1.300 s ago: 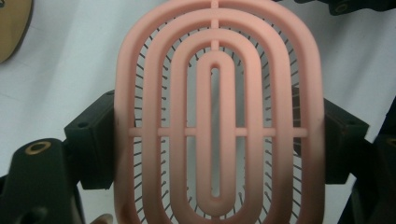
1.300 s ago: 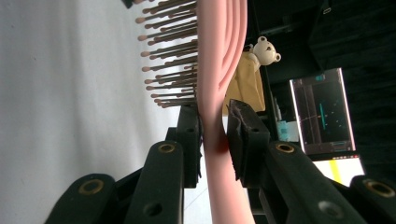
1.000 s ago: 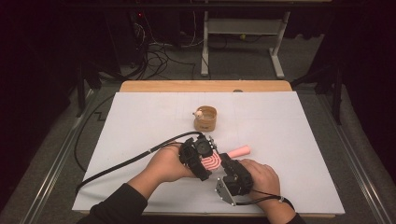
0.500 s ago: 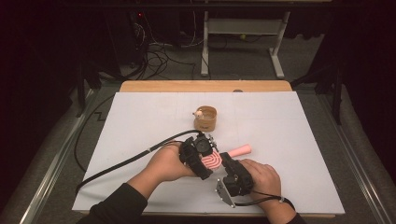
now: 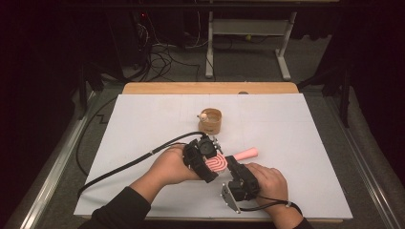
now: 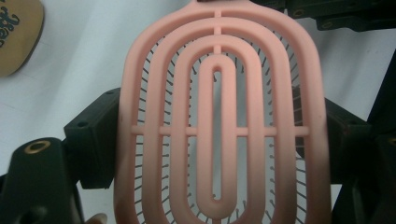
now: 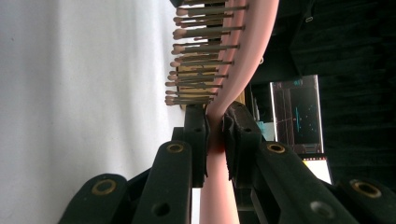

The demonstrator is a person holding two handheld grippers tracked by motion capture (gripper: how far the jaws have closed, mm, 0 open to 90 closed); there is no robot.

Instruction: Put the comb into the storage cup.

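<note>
A pink vented hairbrush (image 5: pixel 219 162) is held just above the white table near its front, and both grippers grip it. In the left gripper view its oval head (image 6: pixel 219 116) shows from the back, bristles pointing away. The left gripper (image 6: pixel 219 140) is shut on the head's two edges, one black jaw on each side. In the right gripper view the right gripper (image 7: pixel 215 130) is shut on the brush's neck, with the bristles (image 7: pixel 205 56) just beyond the jaws. From above, the left gripper (image 5: pixel 214 158) comes in from the left and the right gripper (image 5: pixel 232 165) from below right. The handle's end (image 5: pixel 249 152) sticks out to the right.
A small round wooden cup (image 5: pixel 211 121) stands behind the grippers at mid-table, with a small pale object on its rim. Its tan side (image 6: pixel 16 32) shows at the top left of the left gripper view. A black cable (image 5: pixel 124 164) trails left across the white table (image 5: pixel 305 143).
</note>
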